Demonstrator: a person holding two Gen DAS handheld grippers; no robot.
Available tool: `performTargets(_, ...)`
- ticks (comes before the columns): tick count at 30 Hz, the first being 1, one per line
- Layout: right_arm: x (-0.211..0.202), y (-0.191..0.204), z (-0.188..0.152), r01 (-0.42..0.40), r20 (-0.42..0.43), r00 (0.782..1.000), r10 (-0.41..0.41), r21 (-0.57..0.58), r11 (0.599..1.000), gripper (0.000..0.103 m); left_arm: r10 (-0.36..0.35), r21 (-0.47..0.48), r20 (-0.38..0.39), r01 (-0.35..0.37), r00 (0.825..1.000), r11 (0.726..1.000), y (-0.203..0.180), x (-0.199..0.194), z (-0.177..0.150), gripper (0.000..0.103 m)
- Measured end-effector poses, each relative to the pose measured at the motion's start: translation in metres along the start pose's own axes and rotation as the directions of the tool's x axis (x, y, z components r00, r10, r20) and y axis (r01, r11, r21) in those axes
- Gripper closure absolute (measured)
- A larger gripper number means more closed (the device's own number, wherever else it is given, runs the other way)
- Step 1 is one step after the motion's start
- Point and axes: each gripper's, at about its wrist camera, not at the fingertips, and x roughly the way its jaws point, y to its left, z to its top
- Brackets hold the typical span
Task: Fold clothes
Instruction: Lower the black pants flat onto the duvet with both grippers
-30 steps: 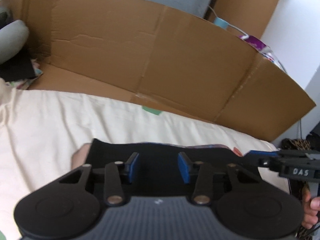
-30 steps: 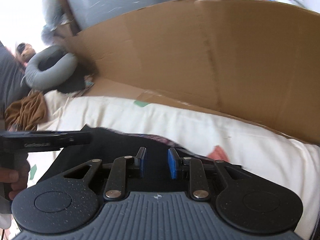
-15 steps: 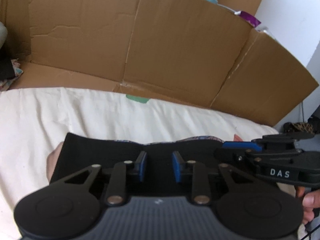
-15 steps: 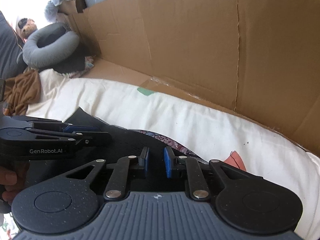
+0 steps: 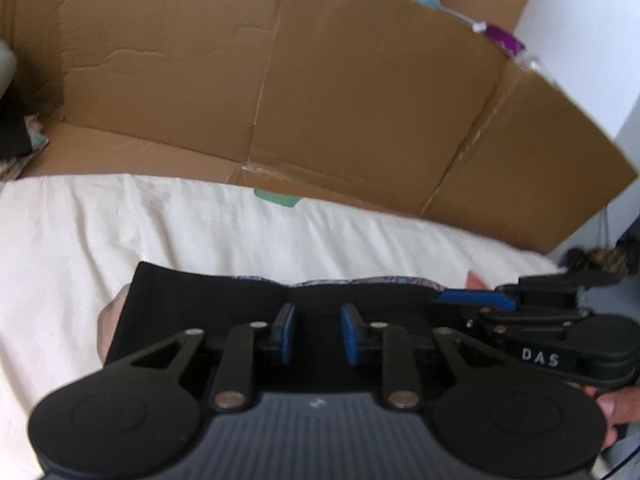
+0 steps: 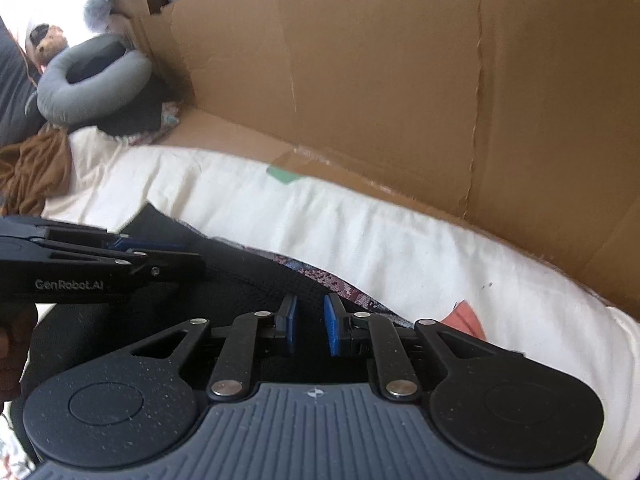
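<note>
Left gripper (image 5: 314,332) over black garment (image 5: 208,300) on cream sheet (image 5: 160,224), jaws just closing, gap showing. Right gripper (image 5: 476,298) alongside. Cardboard wall (image 5: 320,100) behind.

A garment (image 5: 208,304) lies on the bed (image 5: 120,232). Behind the bed stands a cardboard wall (image 5: 320,100). A ring cushion (image 6: 92,80) sits at its left end.

The near half of the black garment (image 5: 208,304) is hidden under the left gripper (image 5: 314,334) body, so its lower edge cannot be traced. In the right wrist view the garment (image 6: 248,280) runs beneath both tools. A pink patch (image 6: 466,314) on the bed sheet (image 6: 400,240) is half covered. The hand (image 5: 616,412) at lower right is cut by the frame edge. Objects at upper right (image 5: 502,36) are too blurred to identify.
</note>
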Motion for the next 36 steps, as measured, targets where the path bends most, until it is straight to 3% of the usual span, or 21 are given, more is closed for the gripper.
performTargets(6,-0.031,0.003,0.004,-0.06,0.066,0.996,0.06,0.004,0.998,0.081,-0.03,0.013,0.059,0.029,0.998,0.999,-0.011,-0.034,0.0,0.077)
performTargets(11,-0.038,0.016,-0.013,-0.07,0.064,0.995,0.073,-0.038,0.997,0.081,-0.043,0.058,0.033,0.041,0.999,0.997,-0.03,-0.038,-0.023,0.077)
performTargets(17,-0.028,0.02,-0.032,-0.067,0.015,0.998,0.068,-0.065,0.996,0.077,-0.015,0.063,-0.027,0.017,1.0,0.998,-0.023,-0.016,-0.038,0.077)
performTargets(21,-0.015,0.017,-0.039,-0.061,-0.005,0.998,0.061,-0.061,0.996,0.077,-0.012,0.043,-0.048,0.014,0.999,0.999,-0.012,-0.008,-0.037,0.093)
performTargets(23,-0.014,0.019,-0.04,-0.05,-0.001,0.999,0.05,-0.055,0.997,0.077,-0.006,0.026,-0.052,0.007,0.999,1.0,-0.01,-0.011,-0.036,0.096)
performTargets(26,-0.019,0.02,-0.037,-0.04,0.007,0.999,0.04,-0.032,0.999,0.076,0.003,0.037,-0.021,-0.003,1.0,0.999,-0.015,-0.022,-0.033,0.094)
performTargets(28,-0.029,0.02,-0.036,-0.034,0.036,0.999,0.035,-0.032,0.999,0.076,0.015,0.049,0.026,-0.016,1.0,0.999,-0.017,-0.032,-0.032,0.082)
performTargets(30,-0.035,0.022,-0.037,-0.032,0.053,0.998,0.034,-0.042,0.999,0.076,0.035,0.06,0.079,-0.039,0.996,0.997,-0.018,-0.041,-0.032,0.076)
performTargets(36,-0.033,0.019,-0.036,0.007,0.049,0.999,-0.006,-0.016,1.0,0.076,0.07,0.051,0.028,-0.071,0.997,0.996,-0.01,-0.024,-0.031,0.077)
